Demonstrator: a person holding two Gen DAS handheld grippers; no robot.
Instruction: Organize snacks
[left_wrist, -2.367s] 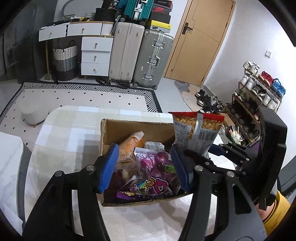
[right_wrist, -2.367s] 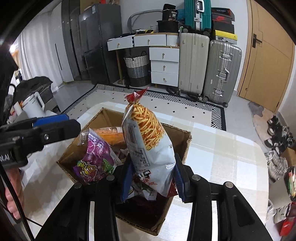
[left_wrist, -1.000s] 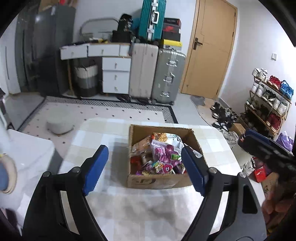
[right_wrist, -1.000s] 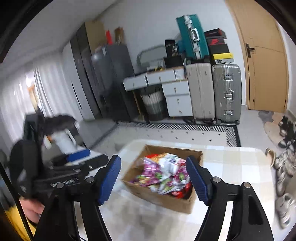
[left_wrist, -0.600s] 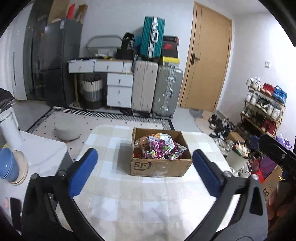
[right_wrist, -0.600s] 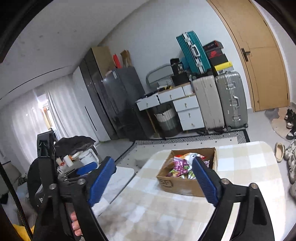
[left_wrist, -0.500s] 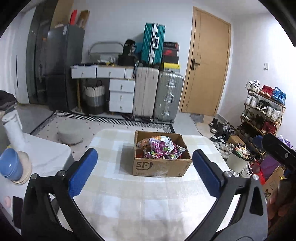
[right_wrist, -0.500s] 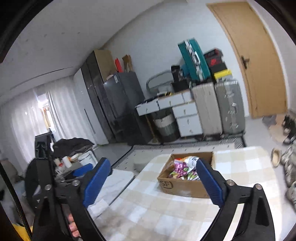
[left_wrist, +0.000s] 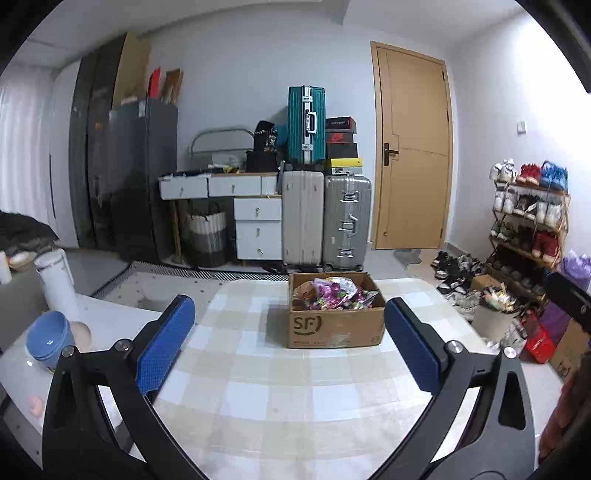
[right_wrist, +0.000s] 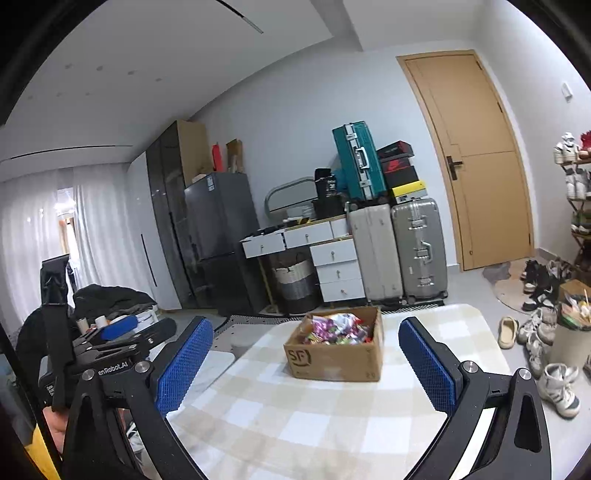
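A cardboard box (left_wrist: 334, 326) marked SF stands on the checked tablecloth (left_wrist: 258, 369), heaped with colourful snack packets (left_wrist: 332, 293). My left gripper (left_wrist: 288, 312) is well back from the box, wide open, with only bare table between its blue pads (left_wrist: 164, 350). In the right wrist view the same box (right_wrist: 332, 360) and its snack packets (right_wrist: 338, 328) sit ahead. My right gripper (right_wrist: 306, 330) is also far back from it, its jaws opening with nothing between them. The left gripper's body (right_wrist: 122, 332) shows at the left of that view.
A white side surface at the left carries stacked blue bowls (left_wrist: 48, 338) and a white flask (left_wrist: 57, 284). Suitcases (left_wrist: 325, 218) and drawers (left_wrist: 258, 229) line the far wall. A shoe rack (left_wrist: 528, 221) and loose shoes (right_wrist: 554, 384) lie to the right of the table.
The right gripper let go of the noodle packet it held over the box. Both grippers drew far back from the box, and their jaws spread wide.
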